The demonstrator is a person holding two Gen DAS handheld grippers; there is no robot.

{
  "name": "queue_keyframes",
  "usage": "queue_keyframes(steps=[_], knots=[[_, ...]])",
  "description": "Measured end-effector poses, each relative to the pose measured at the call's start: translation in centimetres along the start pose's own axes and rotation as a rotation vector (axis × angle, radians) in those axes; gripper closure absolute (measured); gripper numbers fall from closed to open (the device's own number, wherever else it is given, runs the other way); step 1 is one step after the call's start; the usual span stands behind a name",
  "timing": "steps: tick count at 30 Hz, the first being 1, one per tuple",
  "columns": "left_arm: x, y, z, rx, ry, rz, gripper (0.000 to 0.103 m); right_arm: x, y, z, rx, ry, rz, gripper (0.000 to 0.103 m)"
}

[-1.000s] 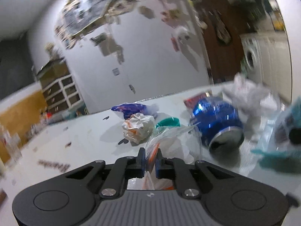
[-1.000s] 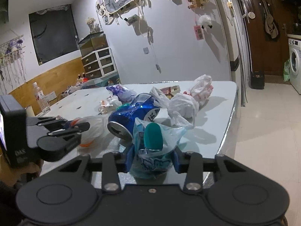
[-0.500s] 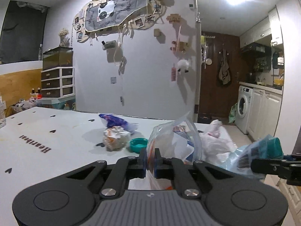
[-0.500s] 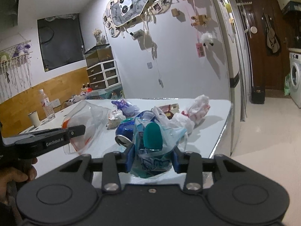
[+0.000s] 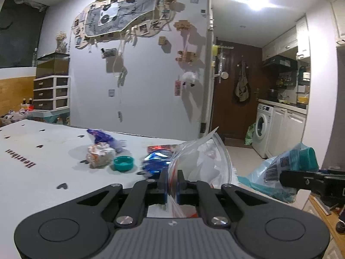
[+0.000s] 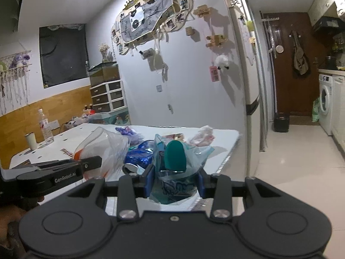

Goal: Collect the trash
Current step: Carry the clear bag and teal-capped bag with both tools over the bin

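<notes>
Teal wrapper (image 6: pixel 174 172) pinched between right tongs (image 6: pixel 175 182) (above table).

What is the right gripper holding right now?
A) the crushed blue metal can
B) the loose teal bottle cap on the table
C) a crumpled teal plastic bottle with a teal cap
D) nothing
C: in the right wrist view the right gripper is clamped on the crumpled teal plastic bottle, while the crushed blue metal can lies on the white table.
</notes>
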State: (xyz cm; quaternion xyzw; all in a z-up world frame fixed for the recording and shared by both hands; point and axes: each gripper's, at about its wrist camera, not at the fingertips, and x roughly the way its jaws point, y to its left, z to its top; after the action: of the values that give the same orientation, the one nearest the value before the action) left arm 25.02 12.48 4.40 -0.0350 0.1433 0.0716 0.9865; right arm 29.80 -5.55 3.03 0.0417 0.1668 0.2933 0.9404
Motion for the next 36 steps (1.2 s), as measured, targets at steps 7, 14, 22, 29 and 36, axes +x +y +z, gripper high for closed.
queue_keyframes(steps=[7, 14, 22, 29, 36], knots=[[-0.8, -3.5, -0.1, 0.014, -0.011, -0.082, 0.096, -3.0, -2.1, 0.0, -0.009, -0.019, -0.065, 0.063], [-1.4, -7.6, -0.5, 0.045, -0.01, -0.157, 0.096, -5.9, -5.3, -0.6, -0.007, -0.015, -0.148, 0.063], [-1.6, -13.0, -1.6, 0.106, 0.012, -0.236, 0.096, -9.8, -9.2, -1.3, 0.014, -0.019, -0.241, 0.063], [-1.6, -17.5, -2.7, 0.132, 0.037, -0.297, 0.096, -12.9, -12.5, -2.1, 0.041, -0.018, -0.315, 0.063], [-0.8, -22.0, -4.3, 0.156, 0.07, -0.363, 0.096, -14.7, -15.9, -3.6, 0.061, 0.03, -0.378, 0.063]])
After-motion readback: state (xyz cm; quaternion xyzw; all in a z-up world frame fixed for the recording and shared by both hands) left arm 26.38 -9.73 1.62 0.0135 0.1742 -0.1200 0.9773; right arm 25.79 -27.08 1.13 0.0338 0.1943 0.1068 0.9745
